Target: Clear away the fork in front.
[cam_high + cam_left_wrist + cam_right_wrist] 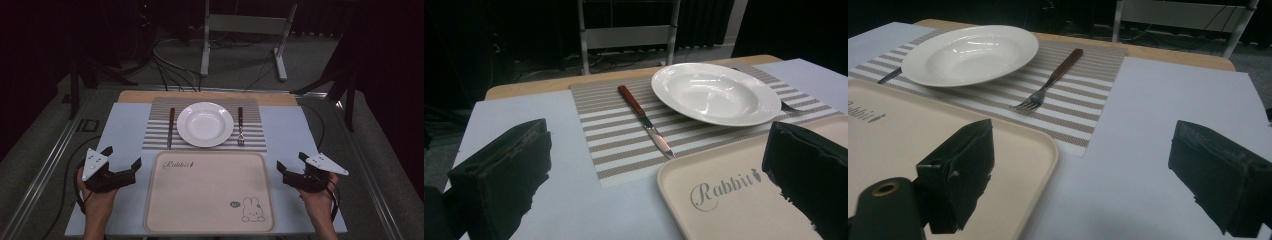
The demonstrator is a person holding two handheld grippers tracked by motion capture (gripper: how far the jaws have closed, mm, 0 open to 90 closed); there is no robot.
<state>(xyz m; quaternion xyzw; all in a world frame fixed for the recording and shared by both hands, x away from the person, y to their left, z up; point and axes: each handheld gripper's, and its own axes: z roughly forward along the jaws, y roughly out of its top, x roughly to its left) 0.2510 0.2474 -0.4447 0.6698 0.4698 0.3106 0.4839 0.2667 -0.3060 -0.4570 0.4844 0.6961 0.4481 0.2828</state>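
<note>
Place setting w/ both grippers held wide, nothing gripped

Plate point(205, 124), glossy white, round and shallow, sits mid placemat point(155, 135), a woven rectangle w/ grey-and-white stripes. Knife point(171, 127), w/ a reddish-brown handle and steel blade, lies on the mat just left of the plate; fork point(240, 126), w/ a dark wood handle and tines toward us, lies just right of it. Neither appears to touch the plate. Nearer us we see a cream tray point(165, 220), smooth, w/ rounded corners, printed "Rabbit" and a small bunny drawing; its far edge is just beside the mat's near edge.

All rests on a pale blue-grey sheet point(125, 130) over a wood-edged table point(140, 96). Beyond it the room is dark, w/ grey carpet, loose cables and a white metal frame point(245, 30).

We hold the left gripper point(122, 159) just left of the tray and the right gripper point(290, 161) just right of it, forearms coming in from below. Both point fwd toward the setting, low over the sheet, jaws spread wide apart and empty.
</note>
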